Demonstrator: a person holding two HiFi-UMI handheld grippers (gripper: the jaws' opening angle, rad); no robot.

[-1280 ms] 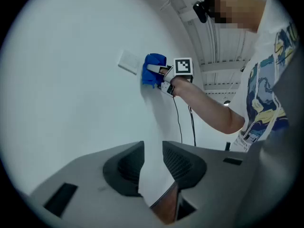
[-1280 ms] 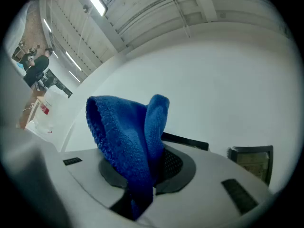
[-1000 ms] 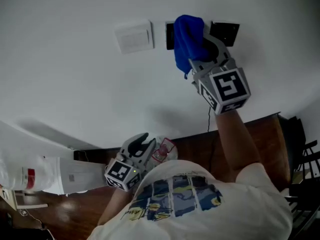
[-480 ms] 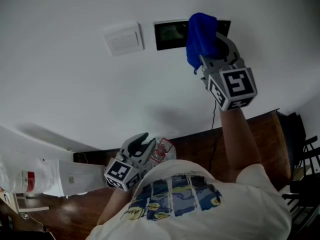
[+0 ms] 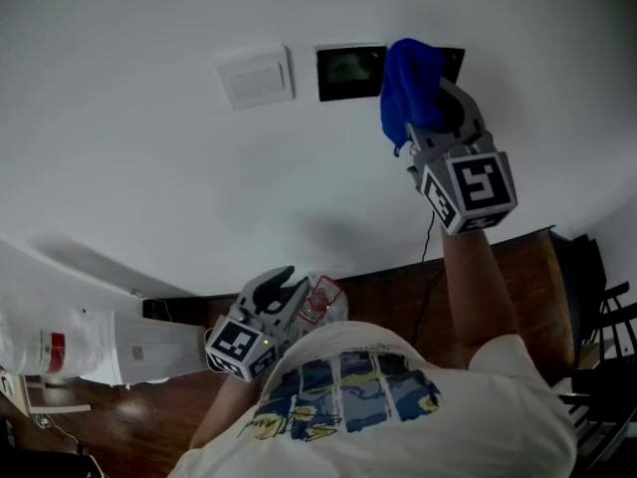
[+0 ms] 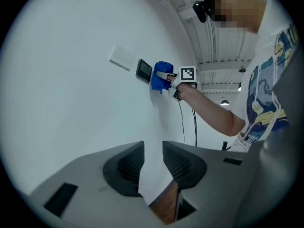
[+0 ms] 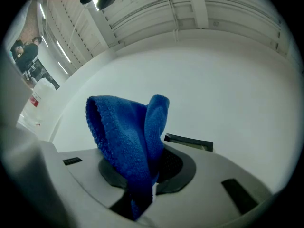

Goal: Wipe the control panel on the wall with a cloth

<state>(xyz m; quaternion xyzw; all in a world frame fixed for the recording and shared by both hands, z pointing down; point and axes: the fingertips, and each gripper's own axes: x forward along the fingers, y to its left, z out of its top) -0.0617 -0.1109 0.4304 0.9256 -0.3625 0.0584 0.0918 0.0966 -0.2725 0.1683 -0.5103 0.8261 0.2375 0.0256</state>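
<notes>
The black control panel is set in the white wall, and its screen's left part shows. A blue cloth lies over its right part, held against it by my right gripper, which is shut on the cloth. In the right gripper view the cloth bulges up from between the jaws, and the panel's edge shows just behind. My left gripper hangs low by the person's chest, open and holding nothing. From the left gripper view I see the panel and the cloth farther along the wall.
A white switch plate sits left of the panel. A black cable drops to brown wooden furniture. A white container with a red label is low at the left, dark chair frames at the right.
The right gripper has slid the cloth rightward across the panel, uncovering the panel's left part. The left gripper has stayed where it was.
</notes>
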